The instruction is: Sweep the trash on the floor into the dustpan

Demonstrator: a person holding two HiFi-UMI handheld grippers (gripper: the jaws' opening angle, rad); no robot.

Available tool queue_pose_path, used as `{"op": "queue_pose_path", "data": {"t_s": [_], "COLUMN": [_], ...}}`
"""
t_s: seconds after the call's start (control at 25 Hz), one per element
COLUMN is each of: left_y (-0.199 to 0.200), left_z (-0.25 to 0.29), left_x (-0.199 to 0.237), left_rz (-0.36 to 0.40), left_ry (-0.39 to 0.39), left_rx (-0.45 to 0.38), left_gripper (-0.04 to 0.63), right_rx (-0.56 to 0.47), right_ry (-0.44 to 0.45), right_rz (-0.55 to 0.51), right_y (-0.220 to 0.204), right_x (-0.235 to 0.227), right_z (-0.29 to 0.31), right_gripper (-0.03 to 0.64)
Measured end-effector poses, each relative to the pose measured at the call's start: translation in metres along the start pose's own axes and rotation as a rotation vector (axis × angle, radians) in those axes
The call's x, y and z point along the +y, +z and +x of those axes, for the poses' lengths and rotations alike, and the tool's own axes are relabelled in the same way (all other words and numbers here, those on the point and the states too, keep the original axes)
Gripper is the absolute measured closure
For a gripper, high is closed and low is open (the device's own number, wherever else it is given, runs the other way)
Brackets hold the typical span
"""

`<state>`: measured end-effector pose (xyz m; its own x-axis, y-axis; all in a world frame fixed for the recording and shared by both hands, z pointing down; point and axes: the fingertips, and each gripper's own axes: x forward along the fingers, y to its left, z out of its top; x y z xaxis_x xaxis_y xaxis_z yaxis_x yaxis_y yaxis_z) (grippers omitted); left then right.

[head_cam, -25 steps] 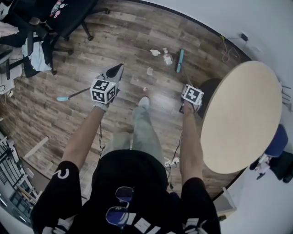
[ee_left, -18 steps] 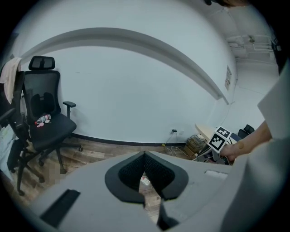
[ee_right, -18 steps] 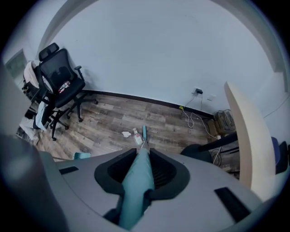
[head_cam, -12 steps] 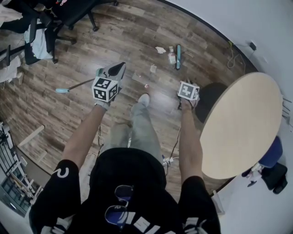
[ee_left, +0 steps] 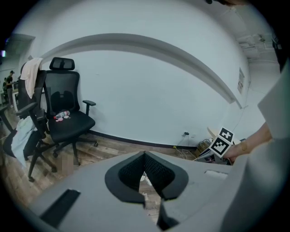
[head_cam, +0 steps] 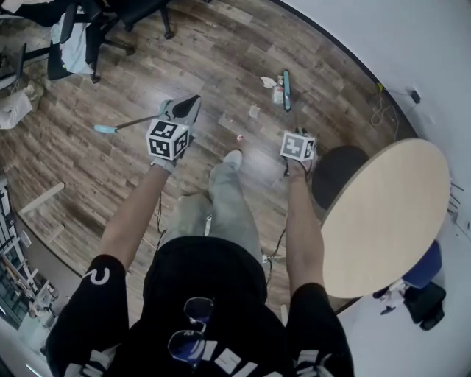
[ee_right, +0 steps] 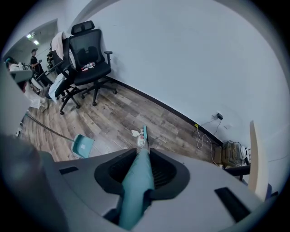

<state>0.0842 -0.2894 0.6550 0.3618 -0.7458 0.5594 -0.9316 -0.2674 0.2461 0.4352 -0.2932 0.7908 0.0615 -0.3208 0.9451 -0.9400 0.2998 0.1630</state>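
My right gripper [head_cam: 297,146] [ee_right: 140,170] is shut on the teal broom handle [ee_right: 137,183]. The broom head [head_cam: 285,89] [ee_right: 144,135] rests on the wood floor near the wall. Beside it lie a white paper scrap [head_cam: 268,81] [ee_right: 135,132] and a small clear bottle [head_cam: 277,95] [ee_right: 141,141]. Smaller scraps [head_cam: 254,112] and a pink bit [head_cam: 238,137] lie nearer to me. The teal dustpan [ee_right: 83,145] sits on the floor, and its long handle [head_cam: 126,123] leans away to the left. My left gripper [head_cam: 184,112] [ee_left: 146,181] hangs above it, shut, with nothing visible between its jaws.
A black office chair [head_cam: 118,13] [ee_left: 63,118] [ee_right: 89,54] stands at the far left. A round wooden table [head_cam: 383,213] is close on my right. Cables [head_cam: 381,110] [ee_right: 203,132] lie by the white wall. My shoe [head_cam: 232,158] is between the grippers.
The person has stepped forward toward the trash, carrying both grippers along. The broom head has swung from slanted to nearly straight ahead. The chair has slid toward the frame's top left.
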Motion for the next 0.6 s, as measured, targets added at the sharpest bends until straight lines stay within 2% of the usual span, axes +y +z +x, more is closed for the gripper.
{"op": "queue_pose_path", "data": {"t_s": [0.24,0.6], "left_y": [-0.011,-0.025], "left_z": [-0.023,-0.051], "left_x": [0.019,0.036], "left_rz": [-0.026,-0.062], "left_ry": [0.044,0.088], "left_rx": [-0.013,-0.019], "left_gripper": [0.598,0.598], "right_rx": [-0.049,-0.059], "right_ry": [0.066,0.119], "right_rz": [-0.124,-0.318], "right_y": [0.013,0.02], "right_x": [0.038,0.084], "right_z": [0.007,0.004], "right_gripper": [0.532,0.532]}}
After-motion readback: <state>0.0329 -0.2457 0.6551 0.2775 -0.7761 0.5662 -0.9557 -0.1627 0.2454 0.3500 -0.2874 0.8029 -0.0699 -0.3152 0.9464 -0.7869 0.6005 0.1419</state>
